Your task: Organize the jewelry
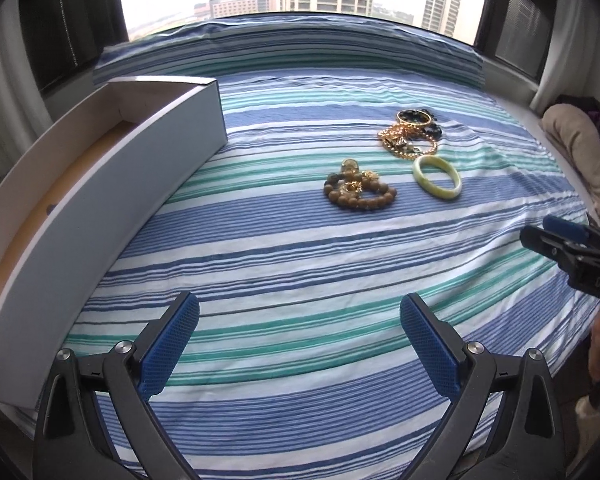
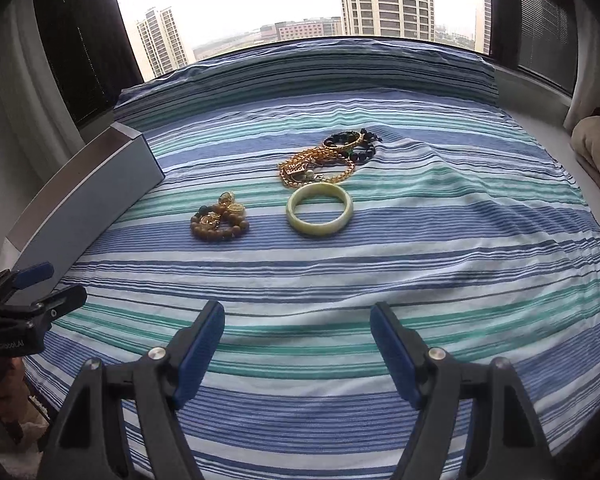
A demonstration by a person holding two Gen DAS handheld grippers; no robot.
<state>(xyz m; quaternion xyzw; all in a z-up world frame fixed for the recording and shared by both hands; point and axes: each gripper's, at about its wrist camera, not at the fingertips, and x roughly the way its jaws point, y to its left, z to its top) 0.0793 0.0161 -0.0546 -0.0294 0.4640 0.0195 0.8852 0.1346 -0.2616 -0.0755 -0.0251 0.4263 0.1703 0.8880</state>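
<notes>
Jewelry lies on a striped sheet (image 1: 300, 264). A pale green bangle (image 1: 437, 177) (image 2: 319, 210) rests flat. Left of it sits a brown bead bracelet with gold charms (image 1: 358, 191) (image 2: 219, 217). Behind the bangle is a tangle of gold chains and dark bead bracelets (image 1: 410, 132) (image 2: 328, 156). A long white open box (image 1: 100, 184) (image 2: 84, 196) stands at the left. My left gripper (image 1: 299, 312) is open and empty, well short of the jewelry. My right gripper (image 2: 297, 320) is open and empty too, in front of the bangle.
The striped sheet covers a padded window seat with a rolled cushion (image 1: 284, 52) at the back under the window. A beige cushion (image 1: 580, 152) lies at the right edge. Each gripper shows at the side of the other's view.
</notes>
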